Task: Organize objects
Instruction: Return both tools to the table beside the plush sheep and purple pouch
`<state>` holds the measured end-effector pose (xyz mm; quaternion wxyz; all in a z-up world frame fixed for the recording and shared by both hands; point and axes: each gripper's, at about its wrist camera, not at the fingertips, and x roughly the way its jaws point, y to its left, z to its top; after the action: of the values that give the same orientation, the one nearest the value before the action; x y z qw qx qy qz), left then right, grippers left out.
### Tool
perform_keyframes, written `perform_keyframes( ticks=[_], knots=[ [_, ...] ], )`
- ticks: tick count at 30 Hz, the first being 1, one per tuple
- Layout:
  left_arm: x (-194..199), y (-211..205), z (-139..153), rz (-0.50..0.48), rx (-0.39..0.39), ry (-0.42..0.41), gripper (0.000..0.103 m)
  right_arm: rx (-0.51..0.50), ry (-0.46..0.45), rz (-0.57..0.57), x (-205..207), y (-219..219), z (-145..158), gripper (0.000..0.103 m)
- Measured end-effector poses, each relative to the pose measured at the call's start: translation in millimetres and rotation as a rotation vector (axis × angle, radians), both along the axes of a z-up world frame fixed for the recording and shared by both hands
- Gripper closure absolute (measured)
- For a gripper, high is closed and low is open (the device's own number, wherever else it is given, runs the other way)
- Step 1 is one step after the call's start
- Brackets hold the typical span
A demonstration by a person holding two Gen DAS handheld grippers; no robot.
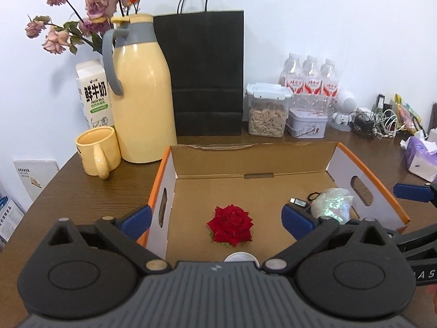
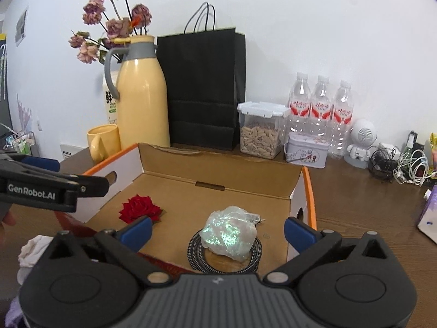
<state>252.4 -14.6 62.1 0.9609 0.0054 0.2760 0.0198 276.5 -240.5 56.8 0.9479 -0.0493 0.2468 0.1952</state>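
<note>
An open cardboard box (image 1: 254, 161) (image 2: 218, 173) with orange-edged white sides sits on the wooden table. A red rose head (image 1: 230, 225) (image 2: 139, 209) lies on its floor at the left. At the right lies a crumpled iridescent wrapper (image 1: 331, 203) (image 2: 229, 232) on a coiled braided cable (image 2: 195, 248), beside a small USB plug (image 1: 299, 201). My left gripper (image 1: 217, 222) hangs open over the box's near left part, nothing between its blue pads. My right gripper (image 2: 218, 231) stands open too, the wrapper lying below its gap, untouched.
Behind the box stand a yellow thermos jug (image 1: 142, 93), yellow mug (image 1: 97, 151), milk carton (image 1: 94, 95), black paper bag (image 1: 206, 76), seed container (image 1: 267, 110), tin (image 1: 307, 123) and three water bottles (image 1: 310, 78). Tangled cables (image 2: 404, 164) and a tissue pack (image 1: 420, 155) lie at right.
</note>
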Motion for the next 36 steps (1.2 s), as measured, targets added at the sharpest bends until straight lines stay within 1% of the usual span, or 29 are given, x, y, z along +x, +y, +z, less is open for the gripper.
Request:
perform_keyframes(
  ticks=[7, 11, 19, 27, 36],
  knots=[
    [-39, 5, 13, -0.017, -0.004, -0.058, 0.0, 0.011, -0.049, -0.004, -35, -14, 14, 0.0],
    [-61, 12, 17, -0.028, -0.006, -0.077, 0.0, 0.015, -0.068, -0.003, -56, -21, 18, 0.0],
    [-105, 23, 14, -0.038, -0.002, -0.096, 0.0, 0.009, -0.081, 0.004, -100, -33, 16, 0.0],
    [-131, 36, -5, -0.019, -0.014, -0.053, 0.0, -0.015, -0.037, 0.002, -130, -43, 1, 0.0],
    [-146, 47, -24, 0.009, -0.045, -0.006, 0.0, -0.01, 0.063, -0.02, -147, -52, -29, 0.0]
  ],
)
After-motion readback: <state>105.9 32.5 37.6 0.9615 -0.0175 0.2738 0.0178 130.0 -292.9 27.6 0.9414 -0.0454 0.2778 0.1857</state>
